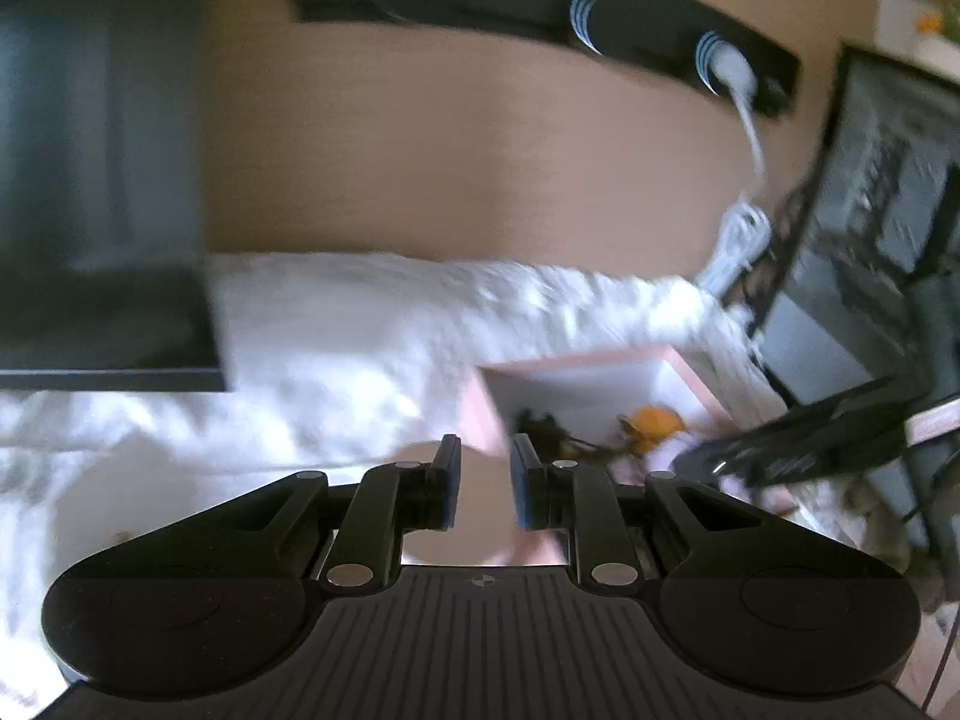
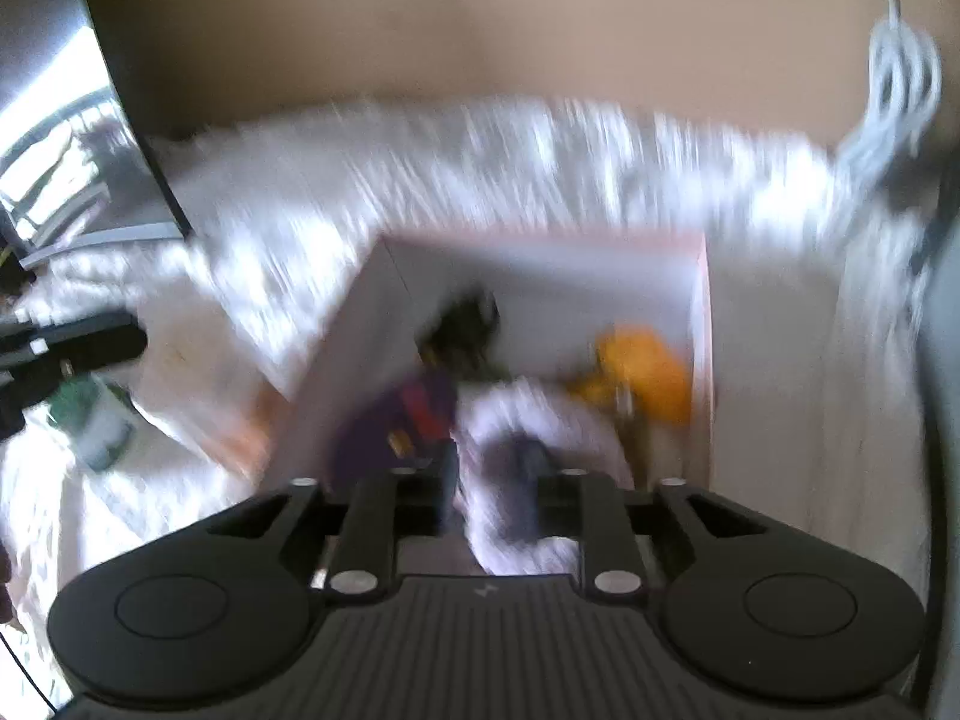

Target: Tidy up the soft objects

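A pink-rimmed white box (image 1: 690, 360) (image 2: 702, 312) stands on a fluffy white cover. Inside lie an orange plush (image 1: 654, 423) (image 2: 648, 372), a dark plush (image 2: 468, 324) and a purple toy (image 2: 396, 420). My right gripper (image 2: 489, 480) is over the box, its fingers around a whitish-lilac plush (image 2: 540, 420); the view is blurred. My left gripper (image 1: 485, 480) hangs left of the box with a narrow gap between its blue pads and nothing in it. The right gripper shows as a dark shape in the left wrist view (image 1: 798, 438).
A black monitor (image 1: 102, 180) stands at the left, a black mesh rack (image 1: 870, 210) at the right. A white cable (image 1: 744, 228) hangs from a black wall strip (image 1: 540, 6). A green-and-white jar (image 2: 99, 420) lies on the cover (image 2: 540, 168) left of the box.
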The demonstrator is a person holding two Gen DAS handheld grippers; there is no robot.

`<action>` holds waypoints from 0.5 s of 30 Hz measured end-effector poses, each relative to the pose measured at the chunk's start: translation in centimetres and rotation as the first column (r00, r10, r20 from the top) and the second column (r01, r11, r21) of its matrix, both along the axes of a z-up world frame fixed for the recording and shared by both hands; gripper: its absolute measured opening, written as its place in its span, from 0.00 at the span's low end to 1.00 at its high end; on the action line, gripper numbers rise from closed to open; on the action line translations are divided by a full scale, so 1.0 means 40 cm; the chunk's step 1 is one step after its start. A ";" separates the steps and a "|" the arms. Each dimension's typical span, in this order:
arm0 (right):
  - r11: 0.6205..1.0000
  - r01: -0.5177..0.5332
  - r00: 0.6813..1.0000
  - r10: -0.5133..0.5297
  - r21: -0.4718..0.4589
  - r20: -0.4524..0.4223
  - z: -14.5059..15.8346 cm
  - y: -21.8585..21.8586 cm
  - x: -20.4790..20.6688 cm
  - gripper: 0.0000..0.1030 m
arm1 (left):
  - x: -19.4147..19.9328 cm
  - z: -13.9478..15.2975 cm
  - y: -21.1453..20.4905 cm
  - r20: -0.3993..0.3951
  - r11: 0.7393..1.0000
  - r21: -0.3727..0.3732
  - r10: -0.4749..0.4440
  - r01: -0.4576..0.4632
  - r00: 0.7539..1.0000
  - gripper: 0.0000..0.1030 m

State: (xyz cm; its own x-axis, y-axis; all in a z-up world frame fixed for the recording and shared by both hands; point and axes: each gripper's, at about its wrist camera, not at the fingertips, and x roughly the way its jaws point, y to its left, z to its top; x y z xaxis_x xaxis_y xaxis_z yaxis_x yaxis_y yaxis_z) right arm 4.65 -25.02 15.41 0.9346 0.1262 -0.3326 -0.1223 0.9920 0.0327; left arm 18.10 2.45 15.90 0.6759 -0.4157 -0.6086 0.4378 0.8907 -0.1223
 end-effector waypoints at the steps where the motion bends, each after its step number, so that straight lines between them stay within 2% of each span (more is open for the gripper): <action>1: 1.000 -0.008 0.999 0.009 -0.007 0.032 0.022 0.010 -0.017 0.46 | 0.000 0.010 0.032 0.002 1.000 -0.001 0.027 -0.027 1.000 0.21; 2: 1.000 -0.015 0.998 0.016 -0.010 0.065 0.044 0.019 -0.035 0.52 | 0.000 0.020 0.061 0.004 0.999 -0.002 0.054 -0.054 0.999 0.21; 5: 0.998 -0.043 0.985 0.048 -0.034 0.164 0.100 0.059 -0.088 0.53 | 0.005 0.048 0.157 0.002 0.991 -0.028 0.130 -0.130 0.992 0.21; 8: 0.992 -0.095 0.963 0.112 -0.078 0.244 0.130 0.114 -0.133 0.54 | 0.027 0.051 0.235 -0.050 0.980 -0.042 0.193 -0.195 0.980 0.21; 11: 0.979 -0.166 0.942 0.194 -0.122 0.276 0.148 0.170 -0.149 0.54 | 0.057 0.029 0.274 -0.108 0.970 0.014 0.241 -0.241 0.964 0.21; 15: 0.954 -0.232 0.926 0.276 -0.187 0.256 0.167 0.254 -0.129 0.54 | 0.114 -0.007 0.309 -0.202 0.958 0.059 0.287 -0.281 0.936 0.21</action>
State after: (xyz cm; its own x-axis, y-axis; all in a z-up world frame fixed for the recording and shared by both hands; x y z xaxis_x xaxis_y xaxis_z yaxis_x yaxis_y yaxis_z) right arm -0.50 -14.85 22.10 0.9351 0.3400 -0.0995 -0.3532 0.9168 -0.1863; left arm 22.68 14.82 15.63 0.6217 -0.2050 -0.7559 0.1339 0.9788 -0.1553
